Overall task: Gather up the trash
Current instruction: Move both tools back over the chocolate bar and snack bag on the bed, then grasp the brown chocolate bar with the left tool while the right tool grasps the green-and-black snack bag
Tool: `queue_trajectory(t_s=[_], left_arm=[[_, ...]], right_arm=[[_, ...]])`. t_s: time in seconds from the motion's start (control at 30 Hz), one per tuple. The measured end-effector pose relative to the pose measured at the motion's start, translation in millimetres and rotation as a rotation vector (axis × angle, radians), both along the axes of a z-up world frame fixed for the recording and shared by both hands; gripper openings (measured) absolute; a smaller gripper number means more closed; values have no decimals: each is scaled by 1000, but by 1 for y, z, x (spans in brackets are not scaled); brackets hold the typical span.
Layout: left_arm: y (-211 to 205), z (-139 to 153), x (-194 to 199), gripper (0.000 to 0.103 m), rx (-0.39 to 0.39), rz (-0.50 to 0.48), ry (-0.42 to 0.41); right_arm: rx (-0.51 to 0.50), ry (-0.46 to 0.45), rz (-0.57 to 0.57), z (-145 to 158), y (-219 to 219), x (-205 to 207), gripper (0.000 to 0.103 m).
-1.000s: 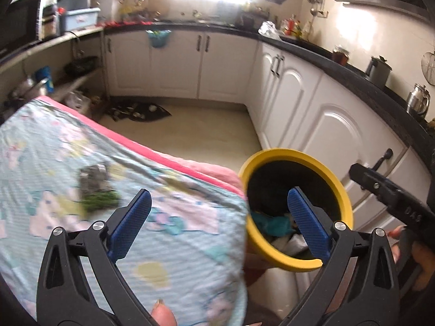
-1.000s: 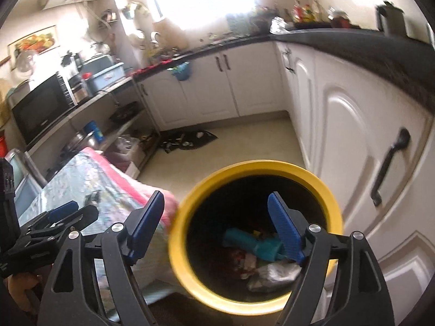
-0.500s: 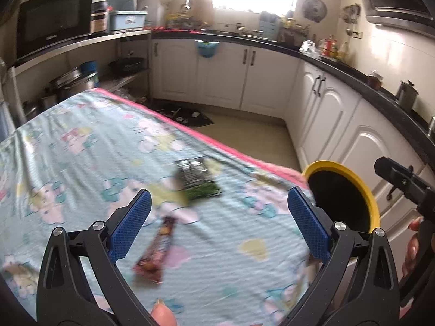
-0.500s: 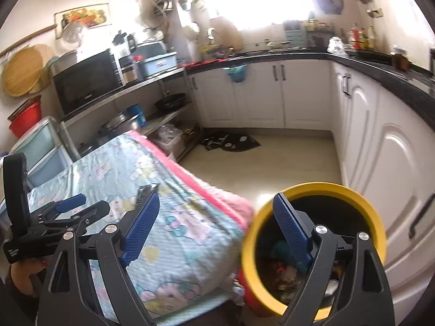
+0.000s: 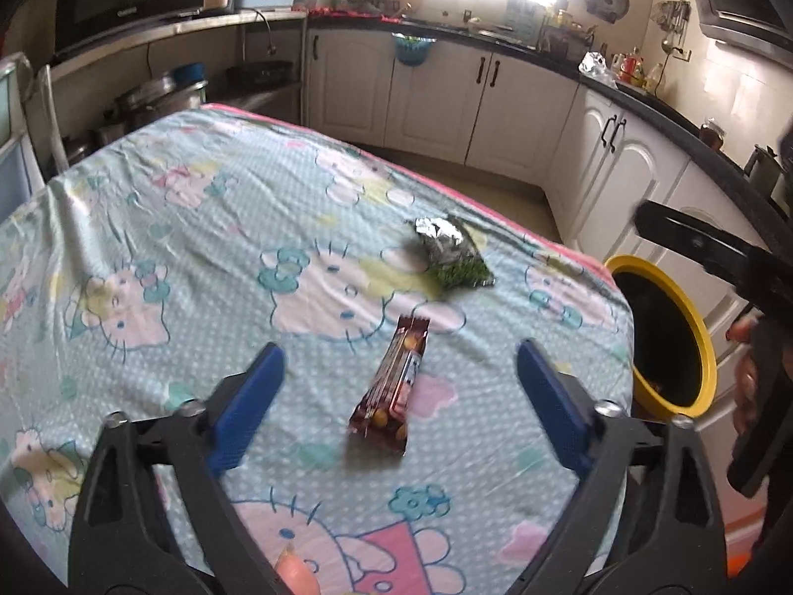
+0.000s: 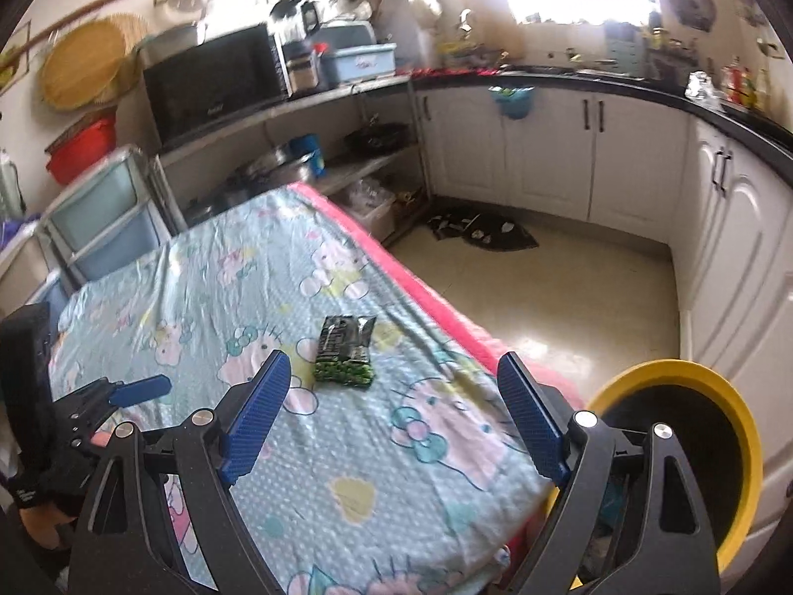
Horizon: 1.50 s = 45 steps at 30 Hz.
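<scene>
With the right gripper (image 6: 391, 416) spread and empty, the closing left gripper (image 5: 396, 396), nothing yet pinched, probably lowers onto the brown wrapper (image 5: 391, 386) next.

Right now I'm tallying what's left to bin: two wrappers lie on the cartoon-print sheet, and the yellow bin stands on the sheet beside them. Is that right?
Not quite. The two wrappers, the brown snack bar wrapper and the green-and-silver packet, do lie on the sheet. The yellow bin stands on the floor past the sheet's edge, not on it; the right wrist view shows this.
</scene>
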<state>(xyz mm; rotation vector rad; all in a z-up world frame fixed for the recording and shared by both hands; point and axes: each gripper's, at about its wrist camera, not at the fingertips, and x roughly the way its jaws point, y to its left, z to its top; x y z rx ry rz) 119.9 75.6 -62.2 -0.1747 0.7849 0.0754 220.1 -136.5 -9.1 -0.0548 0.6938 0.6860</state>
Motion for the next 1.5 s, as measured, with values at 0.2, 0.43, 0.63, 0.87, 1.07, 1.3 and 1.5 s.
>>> queue_trajectory(t_s=[0.2, 0.43, 0.63, 0.87, 1.07, 1.3, 1.5], left_arm=[[0, -12, -2, 59, -26, -38, 41], [-4, -31, 6, 42, -39, -65, 97], [-4, -41, 7, 32, -26, -61, 119], [9, -45, 9, 20, -88, -32, 121], [11, -45, 8, 16, -104, -25, 115], [11, -39, 5, 15, -131, -22, 109], [-8, -27, 5, 15, -133, -55, 85]], right_arm=[[-34, 78, 47, -25, 33, 19, 83], [-39, 202, 82, -57, 74, 42, 83], [-96, 216, 74, -73, 104, 55, 80], [-145, 205, 44, -83, 118, 63, 55], [-117, 200, 33, -83, 100, 61, 41], [-63, 199, 37, -76, 68, 41, 41], [-8, 195, 9, -65, 27, 23, 41]])
